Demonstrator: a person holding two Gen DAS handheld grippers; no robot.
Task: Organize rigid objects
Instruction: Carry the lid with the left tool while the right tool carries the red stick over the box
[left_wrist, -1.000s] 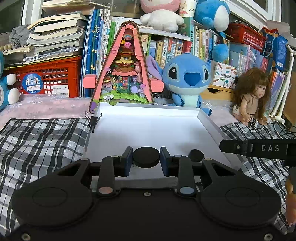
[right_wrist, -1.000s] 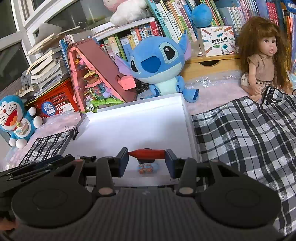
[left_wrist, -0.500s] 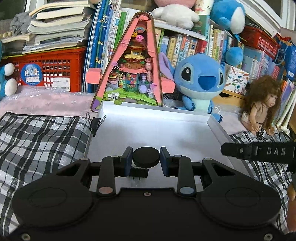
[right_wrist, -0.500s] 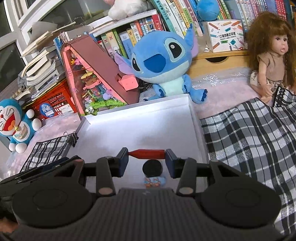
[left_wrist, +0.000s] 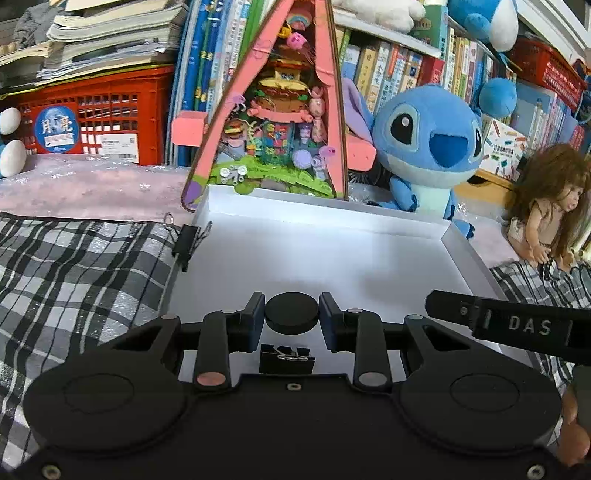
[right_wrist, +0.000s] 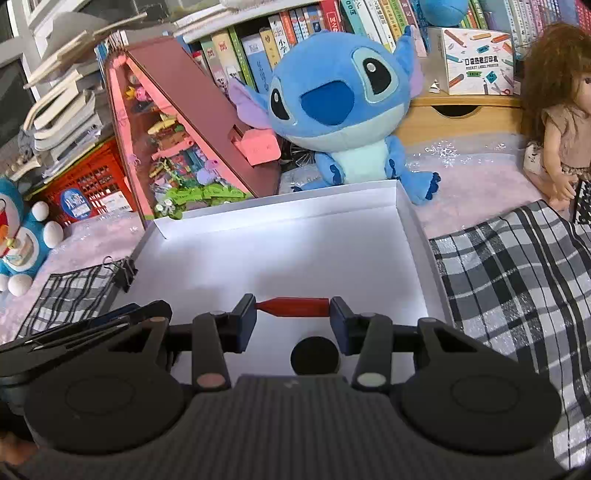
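Over white tray (left_wrist: 476, 258), near its front edge: left hand-held gripper (left_wrist: 291, 320) narrowly open, clamped on black disc (left_wrist: 291, 312); right hand-held gripper (right_wrist: 293, 321) clamped endwise on red pen (right_wrist: 293, 307). Second disc (right_wrist: 314, 355) and binder clip (left_wrist: 287, 359) already in tray. Step: carry-in. Next: lower, release onto bare tray floor beyond them.

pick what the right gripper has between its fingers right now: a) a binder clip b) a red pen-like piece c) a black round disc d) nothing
b: the right gripper has its fingers clamped on the ends of a red pen-like piece above the white tray; the black round disc in that view lies loose on the tray floor below.
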